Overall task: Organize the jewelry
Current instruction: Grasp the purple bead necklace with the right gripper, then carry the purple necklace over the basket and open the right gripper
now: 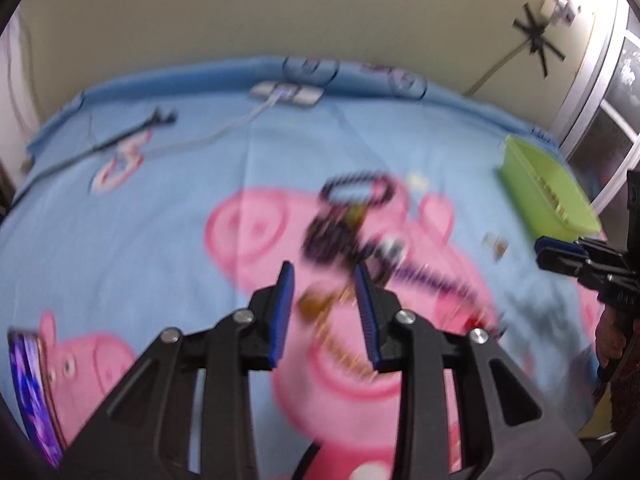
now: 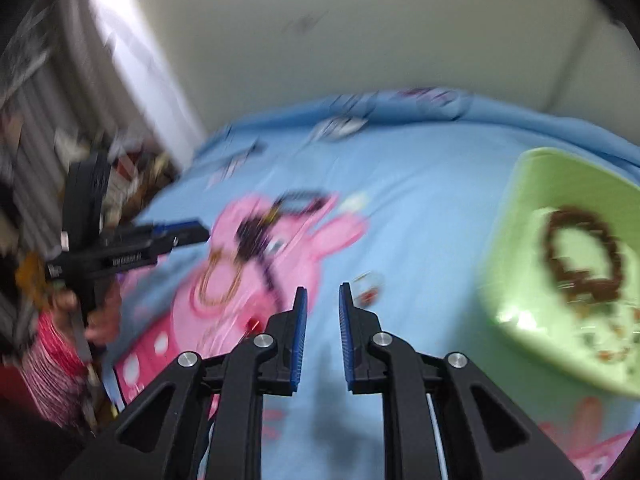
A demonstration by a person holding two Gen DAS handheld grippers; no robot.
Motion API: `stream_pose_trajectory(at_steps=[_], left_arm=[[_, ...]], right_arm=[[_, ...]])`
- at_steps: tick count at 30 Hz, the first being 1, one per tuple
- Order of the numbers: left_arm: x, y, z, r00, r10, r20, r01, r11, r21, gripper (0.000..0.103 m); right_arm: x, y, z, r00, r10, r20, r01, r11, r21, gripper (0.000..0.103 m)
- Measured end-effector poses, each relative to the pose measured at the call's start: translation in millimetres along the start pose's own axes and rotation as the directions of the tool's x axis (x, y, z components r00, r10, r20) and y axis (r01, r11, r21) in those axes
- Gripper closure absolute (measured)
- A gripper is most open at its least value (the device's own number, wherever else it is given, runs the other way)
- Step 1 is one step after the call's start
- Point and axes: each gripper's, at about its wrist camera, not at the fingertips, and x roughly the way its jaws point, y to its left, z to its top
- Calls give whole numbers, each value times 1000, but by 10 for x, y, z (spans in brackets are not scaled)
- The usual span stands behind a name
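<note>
The left gripper (image 1: 325, 280) hovers with jaws apart over the tangled jewelry (image 1: 352, 220) mid-blanket (image 1: 160, 208); the right gripper (image 2: 322, 300), also parted and empty, sits near the green basket (image 2: 516, 240) at right; a careless pinch could drag several interlinked chains together.

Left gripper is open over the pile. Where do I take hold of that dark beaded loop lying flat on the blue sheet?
Probably pinch the dark beaded loop across its far, free strand, coming straight down from above: it lies flat and open there, while its near end tangles with other pieces. Blur hides finer detail.
</note>
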Motion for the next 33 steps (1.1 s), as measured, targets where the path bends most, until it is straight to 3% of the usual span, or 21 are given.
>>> stream_pose_trajectory(at_steps=[5, 12, 15, 18, 20, 22, 24, 26, 29, 33], left_arm=[[-34, 185, -225, 1000, -24, 2, 24, 999, -45, 74], [-56, 289, -249, 999, -50, 20, 51, 997, -61, 74], [-92, 271, -251, 998, -55, 32, 57, 997, -45, 74], [-132, 232, -237, 997, -67, 48, 69, 997, -29, 74], [-138, 177, -202, 995, -80, 54, 81, 997, -12, 72], [-136, 69, -149, 994, -91, 65, 90, 996, 19, 57], [-130, -65, -91, 992, -106, 74, 102, 993, 64, 56], [-123, -247, -31, 989, -123, 85, 113, 986, 121, 56], [-100, -554, 43, 987, -127, 102, 103, 971, 215, 44], [-102, -919, 126, 979, -172, 113, 129, 940, 317, 44]], right_arm=[[432, 470, 77, 998, -13, -69, 5, 993, -121, 103], [1013, 669, 348, 986, -111, -126, 77, 967, -245, 103], [1011, 701, 361, 983, -138, -118, 98, 949, -299, 103], [926, 590, 316, 980, -169, -106, 134, 950, -281, 103], [785, 358, 303, 979, -177, -98, 156, 969, -189, 103], [607, 155, 313, 990, -112, -86, 105, 992, -73, 103], [386, 26, 350, 997, -67, -47, 67, 998, 2, 103], [206, 14, 400, 998, -56, -3, 56, 998, 29, 103], [-96, 49, 497, 997, -31, 73, 28, 999, 45, 103], [-467, 186, 631, 986, -1, 168, -3, 1000, 25, 103]])
